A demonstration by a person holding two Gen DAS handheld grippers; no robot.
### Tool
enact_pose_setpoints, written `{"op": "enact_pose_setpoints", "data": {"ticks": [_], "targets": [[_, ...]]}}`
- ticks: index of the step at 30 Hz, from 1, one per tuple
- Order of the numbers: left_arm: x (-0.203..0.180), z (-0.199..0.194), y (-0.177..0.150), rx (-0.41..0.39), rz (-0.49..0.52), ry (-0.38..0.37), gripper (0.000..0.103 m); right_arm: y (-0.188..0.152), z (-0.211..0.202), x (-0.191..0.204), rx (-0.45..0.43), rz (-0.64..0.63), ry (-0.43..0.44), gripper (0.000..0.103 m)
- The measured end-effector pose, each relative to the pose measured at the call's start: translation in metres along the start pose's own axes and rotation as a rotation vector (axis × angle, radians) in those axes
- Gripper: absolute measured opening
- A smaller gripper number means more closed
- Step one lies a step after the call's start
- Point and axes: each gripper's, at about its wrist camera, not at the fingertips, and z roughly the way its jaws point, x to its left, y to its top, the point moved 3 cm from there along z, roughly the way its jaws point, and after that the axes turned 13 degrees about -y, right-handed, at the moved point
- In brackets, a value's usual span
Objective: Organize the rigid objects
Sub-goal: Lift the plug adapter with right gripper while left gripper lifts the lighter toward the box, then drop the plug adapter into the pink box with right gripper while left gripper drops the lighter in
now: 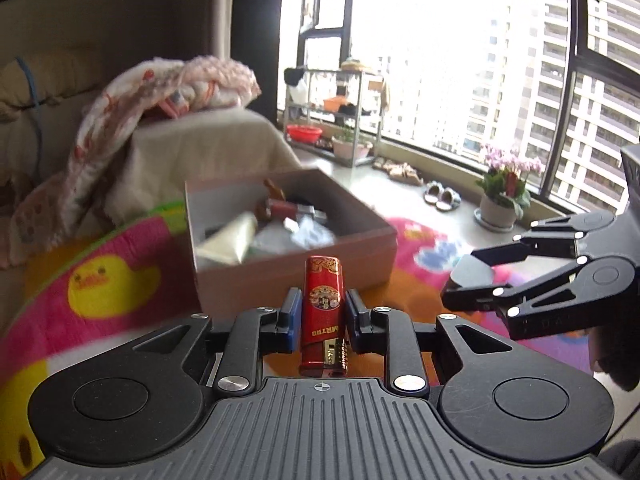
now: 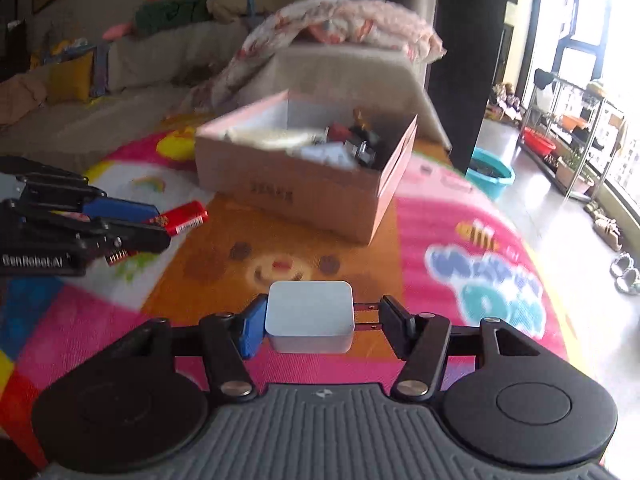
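Observation:
My left gripper (image 1: 322, 316) is shut on a red lighter (image 1: 323, 300), held upright between the blue pads; it also shows in the right wrist view (image 2: 182, 218) at the left. My right gripper (image 2: 320, 318) is shut on a white plug adapter (image 2: 310, 316), its two prongs against the right finger; the adapter also shows in the left wrist view (image 1: 474, 272). An open cardboard box (image 1: 296, 272) (image 2: 296, 196) with several small objects inside stands ahead of both grippers on the colourful play mat (image 2: 460, 248).
A covered sofa (image 2: 160, 64) with a crumpled blanket (image 1: 132, 112) stands behind the box. To the right are a teal basin (image 2: 490, 178), a metal shelf rack (image 1: 340, 112), slippers (image 1: 442, 198), a potted plant (image 1: 504, 192) and the window.

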Motion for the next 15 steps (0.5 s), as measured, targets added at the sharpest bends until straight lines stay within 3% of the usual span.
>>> {"op": "enact_pose_setpoints", "data": {"ticks": [4,6,7,9,11,13,15], "targets": [[0.025,0.015,0.081,-0.113,0.016,0.003,0.027,0.061,0.006,-0.009,-0.128,0.048,-0.034,0.059],[0.052,0.041,0.112,-0.130,-0.062,-0.012,0.027,0.097,0.017,-0.012,-0.210,0.074,-0.060,0.061],[0.064,0.055,0.118,-0.112,-0.112,-0.016,0.027,0.111,0.026,-0.012,-0.243,0.078,-0.079,0.076],[0.081,0.077,0.113,-0.065,-0.174,0.015,0.027,0.128,0.049,-0.011,-0.222,0.059,-0.110,0.092],[0.080,0.080,0.096,-0.035,-0.161,0.043,0.027,0.121,0.061,-0.010,-0.147,0.067,-0.098,0.092],[0.079,0.075,0.070,-0.017,-0.153,0.073,0.028,0.097,0.059,-0.010,-0.120,0.069,-0.025,0.092],[0.082,0.069,0.048,0.000,-0.151,0.146,0.028,0.071,0.057,-0.008,-0.106,0.057,-0.023,0.092]]}}
